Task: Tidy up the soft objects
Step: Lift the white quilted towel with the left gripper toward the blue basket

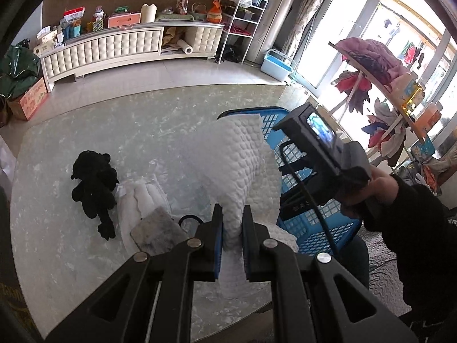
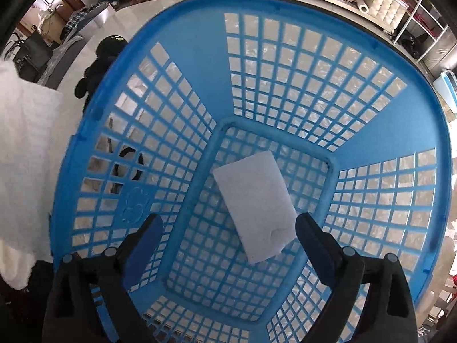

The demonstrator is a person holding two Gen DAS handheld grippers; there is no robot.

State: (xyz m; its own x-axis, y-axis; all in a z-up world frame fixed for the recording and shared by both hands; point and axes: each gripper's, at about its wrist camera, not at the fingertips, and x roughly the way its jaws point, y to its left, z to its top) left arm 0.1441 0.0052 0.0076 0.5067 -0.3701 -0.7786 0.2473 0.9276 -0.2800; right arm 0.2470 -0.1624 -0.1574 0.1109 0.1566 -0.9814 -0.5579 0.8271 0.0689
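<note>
Clamped between the narrow-set jaws of the left gripper (image 1: 232, 228), a white quilted cloth (image 1: 237, 154) is held lifted above the table (image 1: 85, 131), its bubbled fabric rising ahead of the fingers and hiding part of the blue basket (image 1: 320, 228) behind it. Below the cloth, a second heap of white fabric (image 1: 140, 197) is seen lying on the marble top, with a grey pad (image 1: 158, 230) resting against its near side. Just left of that heap a black plush toy (image 1: 95, 185) is laid on the table, touching the fabric's edge. To the right, the other tool is gripped by a hand (image 1: 371, 191) in a dark sleeve, held over the basket.

Spread wide, the jaws of the right gripper (image 2: 228, 237) are pointed steeply down into the basket (image 2: 182, 28), and nothing is held between them. A white rectangular sponge (image 2: 254, 205) is seen lying flat on the basket's lattice floor, beyond the fingertips and nearer the right-hand finger, with no contact made by either pad. At the left edge of this view the lifted cloth (image 2: 25, 131) is visible outside the basket wall, and the plush toy (image 2: 97, 68) is seen beyond the rim on the table.
</note>
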